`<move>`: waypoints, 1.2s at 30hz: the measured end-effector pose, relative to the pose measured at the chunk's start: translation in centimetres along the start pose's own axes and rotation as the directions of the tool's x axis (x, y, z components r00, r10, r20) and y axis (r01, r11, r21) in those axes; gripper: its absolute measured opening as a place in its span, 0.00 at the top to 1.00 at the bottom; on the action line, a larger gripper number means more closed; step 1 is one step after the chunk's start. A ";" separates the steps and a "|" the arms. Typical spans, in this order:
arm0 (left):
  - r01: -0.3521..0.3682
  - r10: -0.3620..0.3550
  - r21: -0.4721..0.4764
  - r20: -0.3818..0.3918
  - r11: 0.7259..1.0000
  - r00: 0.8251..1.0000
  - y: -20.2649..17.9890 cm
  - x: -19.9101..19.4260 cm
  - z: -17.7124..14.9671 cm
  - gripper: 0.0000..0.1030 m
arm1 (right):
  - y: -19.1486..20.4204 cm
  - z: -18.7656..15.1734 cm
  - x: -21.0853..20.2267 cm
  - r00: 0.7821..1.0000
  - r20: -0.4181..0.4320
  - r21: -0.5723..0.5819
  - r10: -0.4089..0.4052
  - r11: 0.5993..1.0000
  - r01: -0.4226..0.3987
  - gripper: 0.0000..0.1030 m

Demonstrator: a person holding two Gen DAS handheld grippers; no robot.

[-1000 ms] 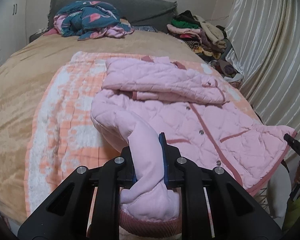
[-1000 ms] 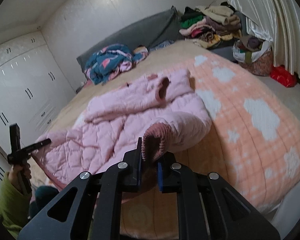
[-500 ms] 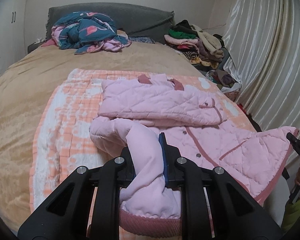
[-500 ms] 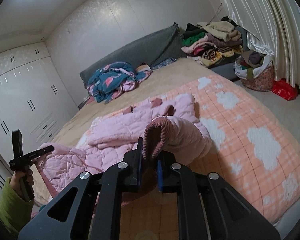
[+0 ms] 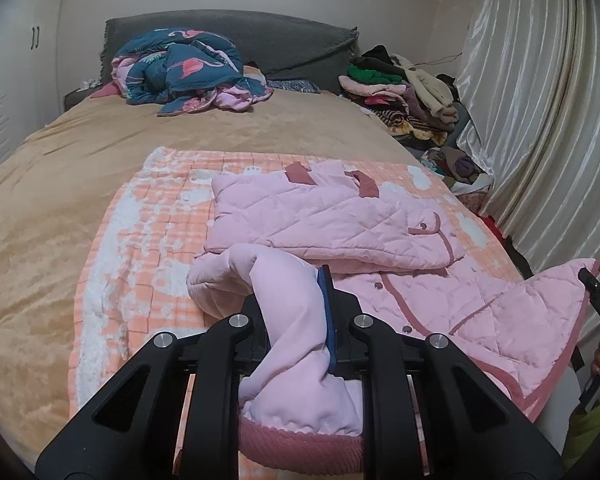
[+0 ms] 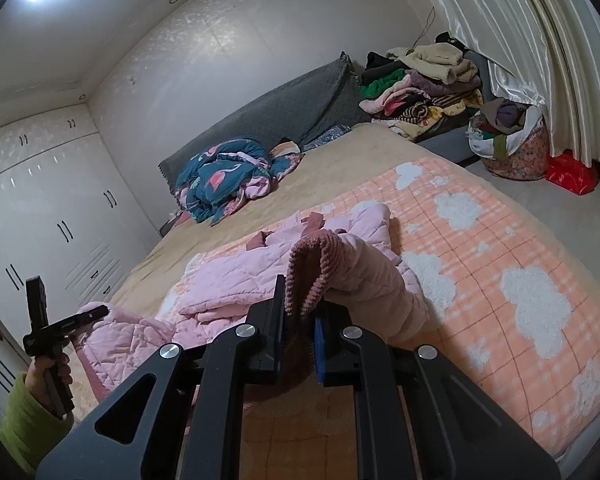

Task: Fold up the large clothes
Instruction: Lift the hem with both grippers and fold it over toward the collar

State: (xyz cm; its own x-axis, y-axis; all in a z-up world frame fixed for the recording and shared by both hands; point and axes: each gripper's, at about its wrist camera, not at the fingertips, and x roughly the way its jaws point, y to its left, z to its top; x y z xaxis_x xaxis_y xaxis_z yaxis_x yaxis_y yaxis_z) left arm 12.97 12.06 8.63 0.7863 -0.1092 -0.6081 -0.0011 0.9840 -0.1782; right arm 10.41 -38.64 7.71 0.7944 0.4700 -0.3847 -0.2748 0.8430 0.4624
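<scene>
Bedroom, tan bed (image 5: 100, 184) under an orange blanket (image 5: 140, 264): one pink jacket (image 5: 332, 216) lies across it. My two grippers each pinch a sleeve: left gripper (image 5: 296, 316) on one cuff, right gripper (image 6: 298, 332) on the other ribbed cuff (image 6: 308, 276). Over the past second both sleeves have lifted off the bed toward me, so I judge the sleeve fold begun, not laid.

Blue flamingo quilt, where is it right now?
The blue flamingo quilt lies bunched at the far end of the bed, against the grey headboard, on the left in both wrist views, well beyond the pink jacket.
</scene>
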 end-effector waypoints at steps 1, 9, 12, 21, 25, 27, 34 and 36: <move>-0.003 0.003 0.001 0.002 1.000 1.000 0.0 0.0 0.2 0.90 | 0.0 0.1 0.1 1.000 0.000 -0.002 -0.003 1.000 0.003 0.90; -0.018 0.018 0.008 0.016 1.000 1.000 -0.4 0.2 1.5 0.90 | 0.3 1.6 0.6 1.000 0.003 -0.016 -0.007 1.000 0.007 0.90; -0.023 0.023 0.013 0.027 1.000 0.999 -0.5 0.1 2.1 0.90 | 0.4 2.6 0.9 1.000 0.012 -0.022 -0.005 1.000 0.005 0.90; -0.050 0.050 0.007 0.023 0.999 0.998 0.3 0.2 4.7 0.90 | 1.1 6.1 1.4 0.998 0.058 0.003 -0.005 1.000 0.004 0.90; -0.087 0.087 0.011 0.026 0.996 0.996 0.4 0.1 6.0 0.90 | 1.0 7.2 1.7 0.996 0.092 0.004 -0.015 1.000 0.015 0.90; -0.089 0.089 -0.003 0.028 0.996 0.996 0.5 0.2 6.6 0.90 | 0.9 7.7 2.2 0.994 0.108 -0.007 -0.015 1.000 0.016 0.90; -0.130 0.130 0.006 0.050 0.991 0.990 -0.1 1.2 7.0 0.90 | -0.5 8.5 3.6 0.994 0.110 0.006 -0.024 1.000 0.023 0.90; -0.135 0.135 0.005 0.052 0.991 0.990 -0.1 1.5 7.1 0.90 | -0.6 8.6 3.7 0.994 0.109 0.001 -0.027 1.000 0.027 0.90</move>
State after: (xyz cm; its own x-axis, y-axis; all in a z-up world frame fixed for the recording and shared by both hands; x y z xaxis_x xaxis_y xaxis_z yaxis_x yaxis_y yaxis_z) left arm 18.56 12.82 13.23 0.8100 0.0317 -0.5856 -0.1041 0.9904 -0.0904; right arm 18.21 -39.65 12.91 0.8557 0.4162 -0.3077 -0.2531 0.8550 0.4527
